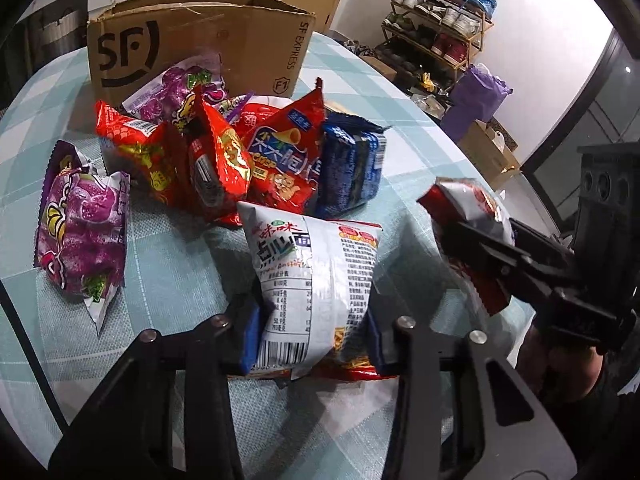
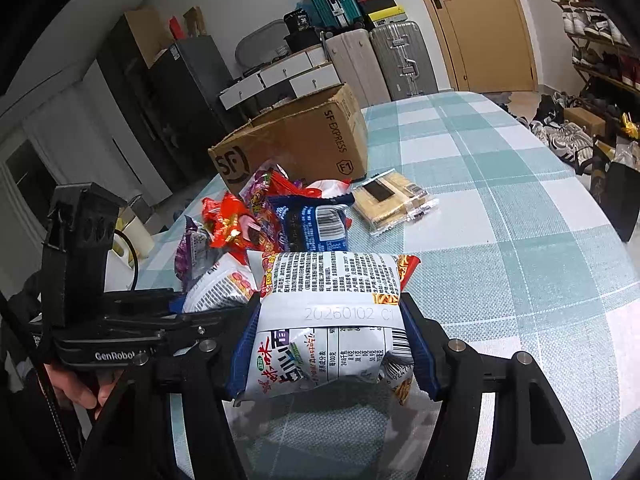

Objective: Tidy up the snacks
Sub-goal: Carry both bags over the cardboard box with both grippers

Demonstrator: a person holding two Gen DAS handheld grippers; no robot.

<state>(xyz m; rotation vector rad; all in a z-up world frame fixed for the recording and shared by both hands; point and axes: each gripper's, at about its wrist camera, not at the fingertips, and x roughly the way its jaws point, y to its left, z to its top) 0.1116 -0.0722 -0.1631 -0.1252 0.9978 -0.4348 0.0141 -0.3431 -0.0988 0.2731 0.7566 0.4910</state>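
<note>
Clamping the left gripper (image 1: 312, 320) on a white noodle-snack packet (image 1: 316, 264), blue pads (image 1: 250, 336) squeezing both sides, nutrition panel and barcode facing the camera. Holding that packet over the teal checked tablecloth (image 1: 168, 264), just in front of the snack pile.

Pinching a second noodle-snack packet (image 2: 332, 280) in the right gripper (image 2: 332, 340), its white back and stamped date code showing, red edge poking out to the right. Keeping this packet just beside the first, on the pile's near side, with the two grippers close together.

Lying heaped in the pile: red chip bags (image 1: 280, 160), a blue wrapped pack (image 1: 352, 164) and a purple bag (image 1: 180, 88). Resting slightly apart on the left, another purple bag (image 1: 80, 232). Lying flat beside the pile, a clear pack of crackers (image 2: 392, 200). Standing open behind everything, an SF Express cardboard box (image 1: 192, 40), touching the back of the heap.
</note>
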